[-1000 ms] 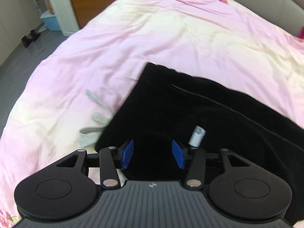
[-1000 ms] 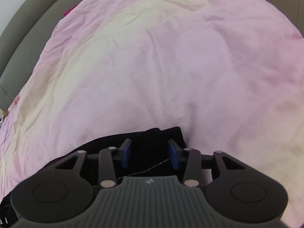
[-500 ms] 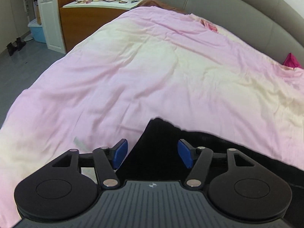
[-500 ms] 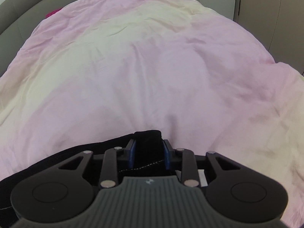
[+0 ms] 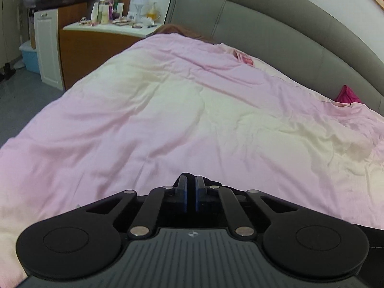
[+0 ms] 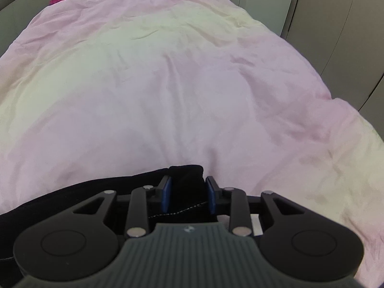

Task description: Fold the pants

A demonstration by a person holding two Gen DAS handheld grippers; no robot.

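Both grippers pinch the black pants at the near edge of the pink duvet.

The left gripper (image 5: 191,181) has its blue pads nearly together on a thin fold of the pants (image 5: 213,183); the right gripper (image 6: 188,187) clamps a thicker bunch of the pants (image 6: 186,175), its pads held narrowly apart by the cloth. The duvet (image 5: 168,120) spreads beyond both. At the duvet's far end stands a grey headboard (image 5: 276,36), with a magenta cloth (image 5: 348,94) against it and a cluttered wooden dresser (image 5: 96,43) to its left.
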